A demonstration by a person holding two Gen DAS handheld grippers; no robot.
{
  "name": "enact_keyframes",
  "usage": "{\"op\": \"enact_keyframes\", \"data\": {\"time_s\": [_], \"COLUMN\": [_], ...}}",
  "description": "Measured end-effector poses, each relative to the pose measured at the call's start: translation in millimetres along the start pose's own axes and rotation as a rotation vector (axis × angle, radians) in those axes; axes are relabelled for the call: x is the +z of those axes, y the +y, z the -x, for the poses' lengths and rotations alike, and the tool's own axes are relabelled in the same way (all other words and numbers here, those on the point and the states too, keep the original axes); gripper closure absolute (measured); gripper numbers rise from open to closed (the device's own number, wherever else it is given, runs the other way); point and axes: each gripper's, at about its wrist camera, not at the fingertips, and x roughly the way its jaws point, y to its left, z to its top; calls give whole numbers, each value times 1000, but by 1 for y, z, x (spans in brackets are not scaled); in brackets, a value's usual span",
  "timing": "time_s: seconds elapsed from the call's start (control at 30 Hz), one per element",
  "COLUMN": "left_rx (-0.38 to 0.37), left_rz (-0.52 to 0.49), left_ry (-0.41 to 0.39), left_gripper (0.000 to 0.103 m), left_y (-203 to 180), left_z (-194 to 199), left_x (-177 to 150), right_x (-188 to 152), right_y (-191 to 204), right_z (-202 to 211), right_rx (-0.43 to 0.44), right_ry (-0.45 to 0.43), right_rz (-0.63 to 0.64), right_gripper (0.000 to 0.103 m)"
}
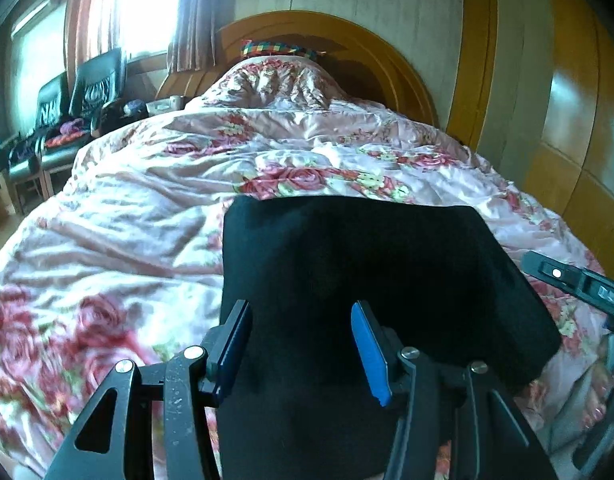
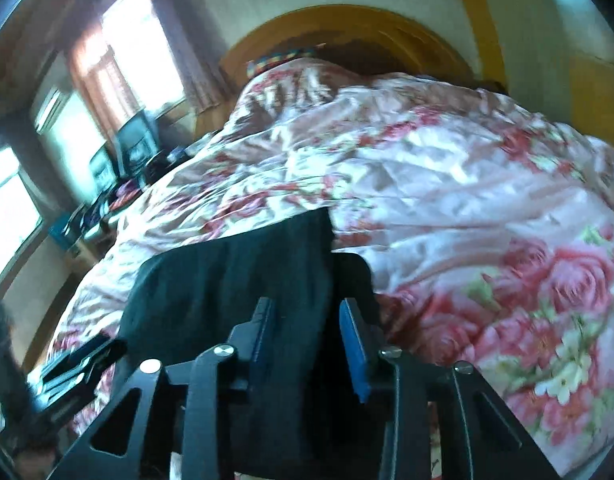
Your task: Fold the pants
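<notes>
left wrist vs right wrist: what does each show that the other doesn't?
Left wrist only: the left gripper with fingers apart over the black pants, and their whole far edge as a flat folded panel.
Right wrist only: the right gripper, fingers parted with dark cloth between them, and the pants' right edge.
Both: floral bedspread, wooden headboard, window, dark chairs, and the other gripper at the frame edge.

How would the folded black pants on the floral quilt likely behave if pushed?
The black pants would probably bunch rather than slide whole: soft cloth, draped edges. The glossy, rumpled floral quilt may let them slip or drag with them.
</notes>
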Motion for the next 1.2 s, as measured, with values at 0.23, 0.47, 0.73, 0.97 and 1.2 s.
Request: {"op": "enact_keyframes", "data": {"time_s": [0.23, 0.47, 0.73, 0.97, 1.2], "left_rx": [37, 89, 24, -11, -40], "left_rz": [-43, -126, -33, -30, -16], "left_ry": [63, 185, 211, 92, 69], "left_gripper": [51, 44, 39, 39, 39], "left_y": [-7, -16, 1, 3, 9], "left_z": [-38, -99, -120, -63, -23], "left_x": [27, 43, 40, 20, -22], "right_x": [23, 26, 26, 9, -36], "right_y": [32, 8, -2, 1, 2], "right_z": [-37, -107, -118, -65, -21], "right_rx": [71, -38, -36, 57, 36], "right_ry": [92, 246, 231, 156, 106], "right_rz": [144, 84, 80, 67, 133], "right_gripper": [71, 78, 82, 68, 59]}}
